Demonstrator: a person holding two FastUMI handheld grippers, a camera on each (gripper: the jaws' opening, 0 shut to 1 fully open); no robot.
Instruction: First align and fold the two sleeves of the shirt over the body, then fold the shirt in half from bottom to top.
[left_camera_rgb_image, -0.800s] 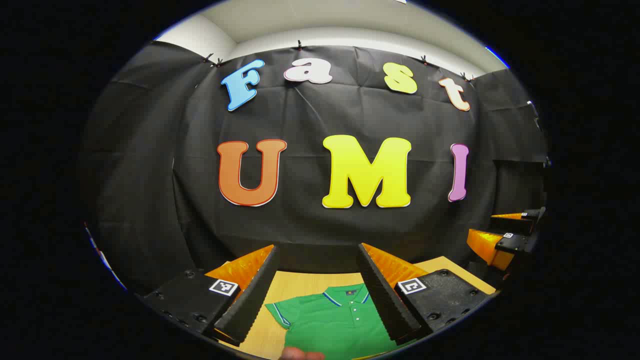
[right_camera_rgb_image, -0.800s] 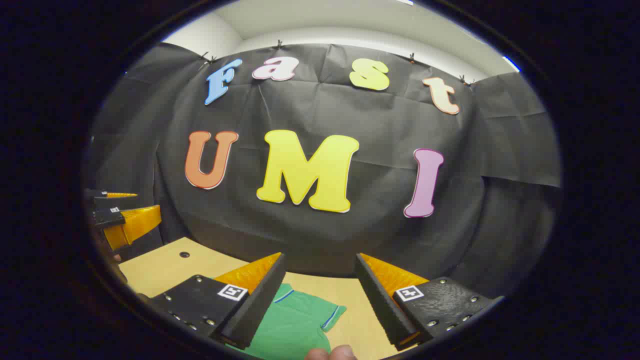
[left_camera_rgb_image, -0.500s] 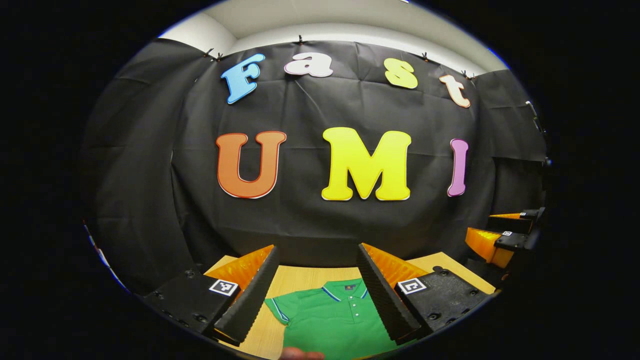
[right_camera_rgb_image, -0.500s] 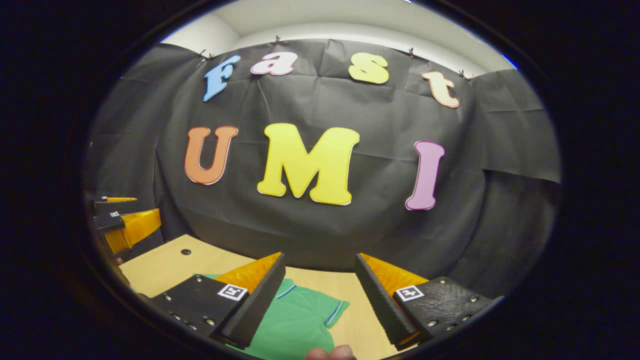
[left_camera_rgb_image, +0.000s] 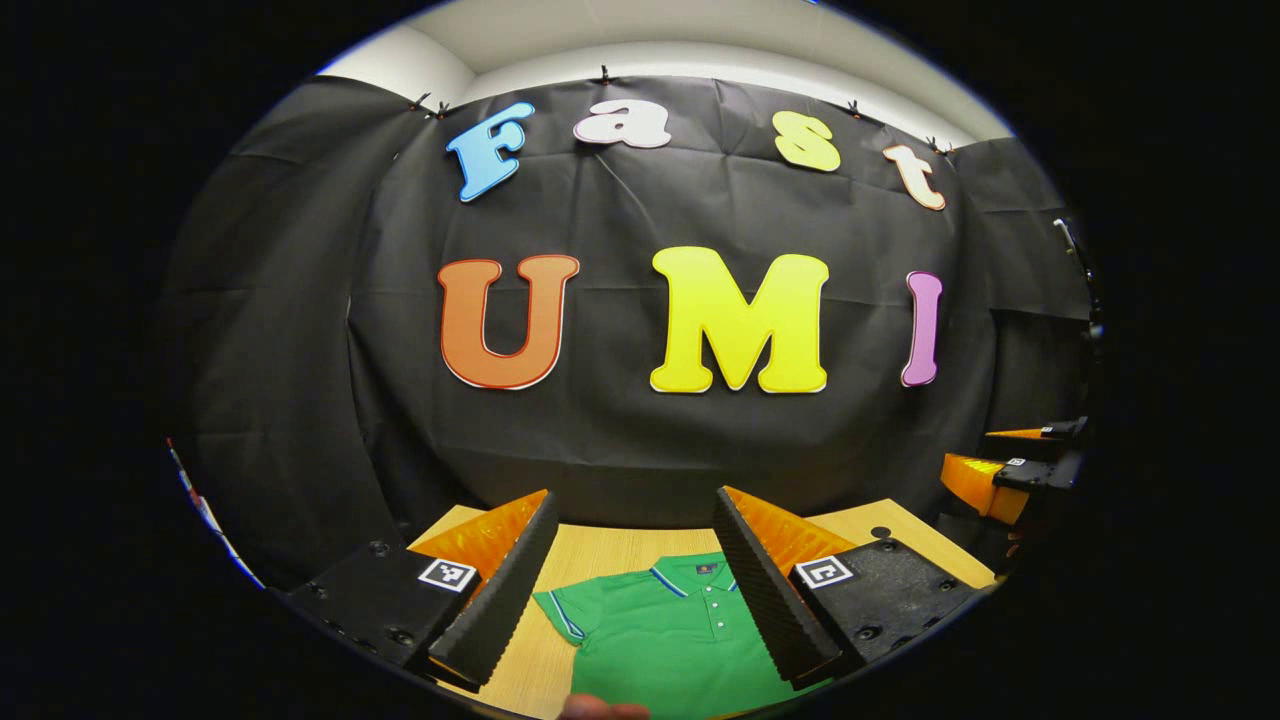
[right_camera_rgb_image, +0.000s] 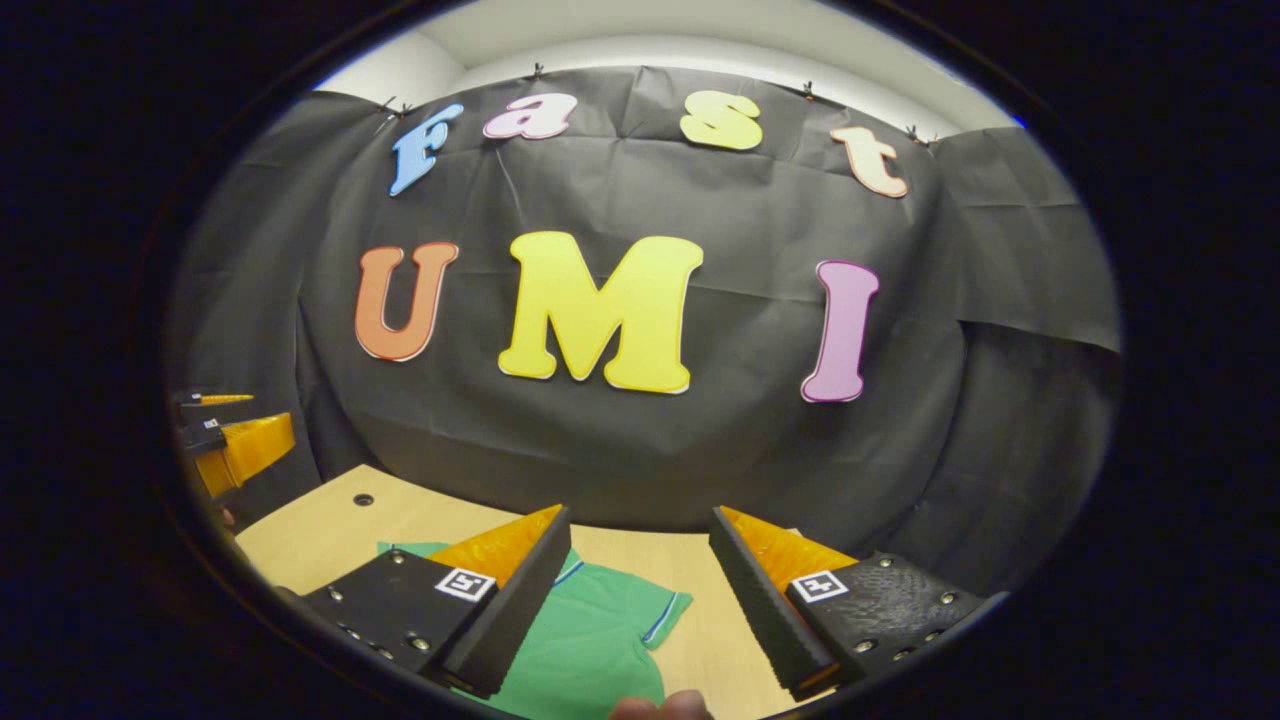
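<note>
A green polo shirt (left_camera_rgb_image: 660, 630) with a striped collar and buttons lies flat on the wooden table (left_camera_rgb_image: 600, 550), collar toward the wall. My left gripper (left_camera_rgb_image: 634, 496) hovers above it, open, with nothing between its fingers; the collar and one short sleeve (left_camera_rgb_image: 565, 610) show through the gap. In the right gripper view the shirt (right_camera_rgb_image: 590, 645) lies below with its other short sleeve (right_camera_rgb_image: 668, 615) spread out. My right gripper (right_camera_rgb_image: 640, 512) is open above that sleeve, holding nothing. Each gripper also appears far off at the side of the other's view, right gripper (left_camera_rgb_image: 968, 452) and left gripper (right_camera_rgb_image: 270, 412).
The black cloth wall stands close behind the table's far edge. A small round hole (right_camera_rgb_image: 363, 499) marks the bare table top (right_camera_rgb_image: 320, 535) beyond the shirt. A fingertip (right_camera_rgb_image: 660, 706) of the person's hand shows at the bottom edge.
Both cameras have tipped slightly downward, so more of the table and shirt shows. Both grippers stay open and the shirt has not moved.
</note>
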